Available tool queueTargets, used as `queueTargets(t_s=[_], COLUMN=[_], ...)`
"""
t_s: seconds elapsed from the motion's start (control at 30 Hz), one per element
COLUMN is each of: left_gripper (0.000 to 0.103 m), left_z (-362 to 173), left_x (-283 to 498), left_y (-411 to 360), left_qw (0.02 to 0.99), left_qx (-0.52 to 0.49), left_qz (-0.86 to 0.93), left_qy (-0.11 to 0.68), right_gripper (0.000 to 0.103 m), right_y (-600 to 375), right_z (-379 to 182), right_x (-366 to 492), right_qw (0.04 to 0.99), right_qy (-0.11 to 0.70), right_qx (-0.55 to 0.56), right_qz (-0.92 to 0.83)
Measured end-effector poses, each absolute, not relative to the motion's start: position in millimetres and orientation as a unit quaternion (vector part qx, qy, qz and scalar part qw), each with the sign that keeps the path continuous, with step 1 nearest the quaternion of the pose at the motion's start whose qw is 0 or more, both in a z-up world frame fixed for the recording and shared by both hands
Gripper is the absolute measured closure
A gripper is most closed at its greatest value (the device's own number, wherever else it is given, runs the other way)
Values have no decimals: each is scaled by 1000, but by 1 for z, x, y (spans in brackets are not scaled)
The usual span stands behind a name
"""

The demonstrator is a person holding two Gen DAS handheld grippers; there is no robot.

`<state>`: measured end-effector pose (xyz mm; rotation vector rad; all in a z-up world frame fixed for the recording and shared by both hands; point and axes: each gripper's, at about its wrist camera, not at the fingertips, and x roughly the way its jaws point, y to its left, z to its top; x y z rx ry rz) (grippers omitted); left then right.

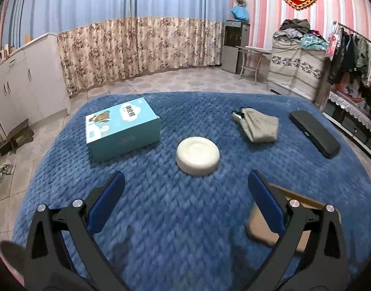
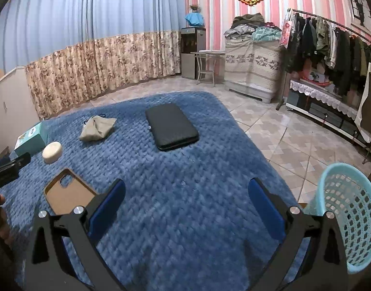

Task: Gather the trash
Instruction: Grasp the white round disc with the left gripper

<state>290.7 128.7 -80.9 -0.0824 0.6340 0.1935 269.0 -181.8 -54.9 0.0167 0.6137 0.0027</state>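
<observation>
Both tools hang spread wide & empty: left tool (image 1: 185, 186) above the white round piece (image 1: 197, 156), right tool (image 2: 185, 191) over bare blue blanket (image 2: 185, 230). I think: lower left straight, straddle it, then carry to the basket (image 2: 348, 218) beside the blanket's right edge.

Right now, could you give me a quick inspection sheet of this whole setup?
Surface: blue quilted blanket, spread flat.
Job's things: white round disc, beige cloth pouch, light blue basket on the floor at the blanket's right edge.
Clutter: teal box, black flat case, brown phone case.
Grippers: left tool and right tool both open, empty, above the blanket.
Cables: nothing seen.
Surroundings: curtains, clothes rack, white cabinet, tiled floor.
</observation>
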Motion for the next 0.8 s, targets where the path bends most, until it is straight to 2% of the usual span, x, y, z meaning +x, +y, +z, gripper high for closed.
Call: queueTargets(t_s=[0.5, 0.6, 0.7, 0.8], left_gripper=[5, 8, 18, 21], left_z=[-109, -114, -120, -123], left_x=[374, 378, 385, 387], left_y=[138, 139, 140, 138], left_qw=[916, 912, 904, 902], left_qx=[-73, -84, -93, -93], left_qz=[103, 106, 96, 96], left_qy=[380, 388, 405, 410], right_gripper=[4, 4, 4, 4], right_y=[-131, -121, -113, -105], right_z=[-58, -62, -69, -74], right_x=[362, 379, 395, 407], right_qw=[943, 939, 932, 929], right_qy=[324, 333, 347, 352], right_qx=[-22, -15, -5, -10], right_qz=[75, 87, 100, 109])
